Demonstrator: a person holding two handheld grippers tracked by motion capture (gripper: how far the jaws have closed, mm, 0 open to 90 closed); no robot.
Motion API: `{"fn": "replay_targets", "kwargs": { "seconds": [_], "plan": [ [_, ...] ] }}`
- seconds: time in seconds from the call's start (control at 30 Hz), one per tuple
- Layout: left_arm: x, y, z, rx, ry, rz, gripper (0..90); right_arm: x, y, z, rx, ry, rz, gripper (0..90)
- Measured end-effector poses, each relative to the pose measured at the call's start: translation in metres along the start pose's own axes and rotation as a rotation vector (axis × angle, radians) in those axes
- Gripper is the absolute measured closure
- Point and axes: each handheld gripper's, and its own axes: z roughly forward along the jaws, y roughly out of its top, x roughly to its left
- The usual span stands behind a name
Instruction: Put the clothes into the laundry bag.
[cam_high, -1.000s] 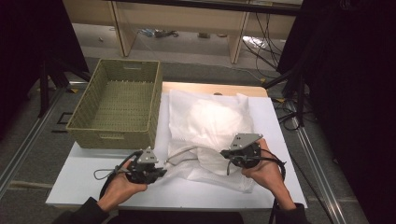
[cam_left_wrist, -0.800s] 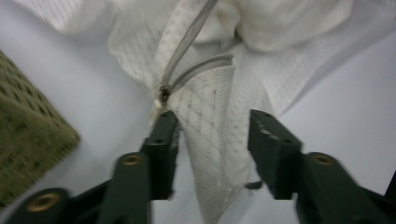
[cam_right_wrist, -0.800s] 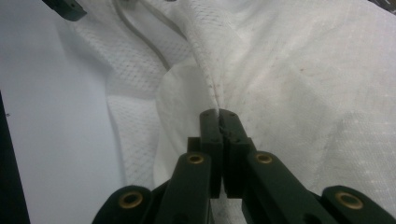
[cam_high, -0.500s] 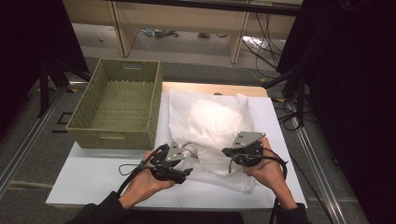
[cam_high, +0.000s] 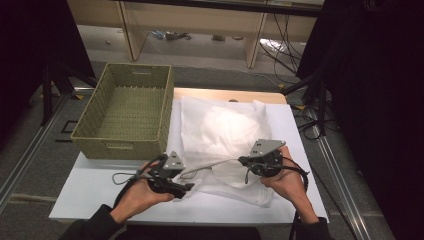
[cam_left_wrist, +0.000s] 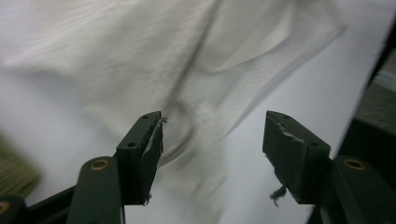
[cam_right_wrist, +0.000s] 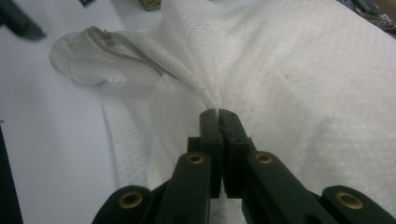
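Our right gripper (cam_right_wrist: 218, 113) is clamped on the zipper edge of the white pillowcase (cam_high: 225, 135), which lies just right of the wicker basket (cam_high: 125, 112). Our left gripper (cam_left_wrist: 212, 135) has just been opening and now holds nothing between its jaws. If it closes on loose fabric rather than the edge, we could drag the pillow crooked.

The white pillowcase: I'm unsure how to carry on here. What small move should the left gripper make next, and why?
Probably bring the left gripper forward and close on the pillowcase edge: its jaws stand open with nothing between them, while the right gripper is clamped on a fold.
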Motion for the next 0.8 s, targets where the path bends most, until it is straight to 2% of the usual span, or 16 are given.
{"fn": "replay_targets", "kwargs": {
  "seconds": [0.1, 0.13, 0.2, 0.27, 0.33, 0.37, 0.47, 0.5, 0.57, 0.6, 0.63, 0.67, 0.7, 0.73, 0.77, 0.8],
  "plan": [
    [-0.015, 0.014, 0.026, 0.006, -0.047, 0.039, 34.9, -0.001, 0.002, 0.0, -0.02, -0.014, -0.047, 90.0],
    [-0.019, 0.017, 0.036, 0.01, -0.058, 0.024, 33.7, 0.0, 0.002, 0.0, -0.013, -0.006, -0.017, 90.0],
    [-0.023, 0.025, 0.059, 0.013, -0.092, -0.014, 30.8, 0.0, 0.002, 0.0, -0.013, 0.005, -0.032, 90.0],
    [-0.024, 0.032, 0.08, 0.005, -0.09, -0.051, 27.9, 0.0, 0.0, 0.001, -0.014, -0.002, -0.034, 90.0],
    [-0.025, 0.038, 0.096, 0.035, -0.1, -0.083, 27.9, 0.0, -0.001, 0.0, -0.011, 0.004, -0.012, 90.0],
    [-0.027, 0.041, 0.104, 0.03, -0.083, -0.106, 27.7, -0.001, -0.002, 0.0, 0.001, 0.009, -0.013, 90.0],
    [-0.022, 0.051, 0.125, 0.046, -0.005, -0.096, 28.7, -0.003, -0.007, 0.004, 0.007, 0.007, -0.015, 90.0],
    [-0.017, 0.053, 0.129, 0.075, 0.001, -0.079, 30.8, -0.003, -0.007, 0.004, 0.02, 0.016, -0.005, 90.0],
    [-0.009, 0.058, 0.136, 0.058, 0.05, -0.055, 39.7, -0.002, -0.009, 0.006, 0.014, 0.008, -0.012, 90.0],
    [-0.006, 0.059, 0.138, 0.039, 0.065, -0.039, 54.4, -0.001, -0.009, 0.005, 0.022, 0.004, -0.021, 90.0],
    [-0.002, 0.06, 0.138, 0.022, 0.073, -0.03, 62.5, -0.001, -0.009, 0.004, 0.031, 0.005, -0.013, 90.0],
    [0.003, 0.063, 0.139, -0.015, 0.079, -0.056, 73.5, -0.002, -0.008, 0.005, 0.022, 0.0, -0.027, 90.0],
    [0.007, 0.065, 0.14, -0.061, 0.078, -0.106, 80.8, -0.002, -0.008, 0.004, 0.024, 0.001, -0.008, 90.0],
    [0.01, 0.068, 0.139, -0.078, 0.07, -0.149, 83.9, -0.003, -0.009, 0.004, 0.018, 0.005, -0.02, 90.0],
    [0.014, 0.073, 0.137, -0.1, 0.07, -0.17, 85.7, -0.003, -0.009, 0.004, 0.018, 0.01, -0.01, 90.0],
    [0.016, 0.078, 0.135, -0.118, 0.099, -0.161, 86.5, -0.004, -0.01, 0.004, 0.014, 0.012, -0.002, 90.0]
  ]
}}
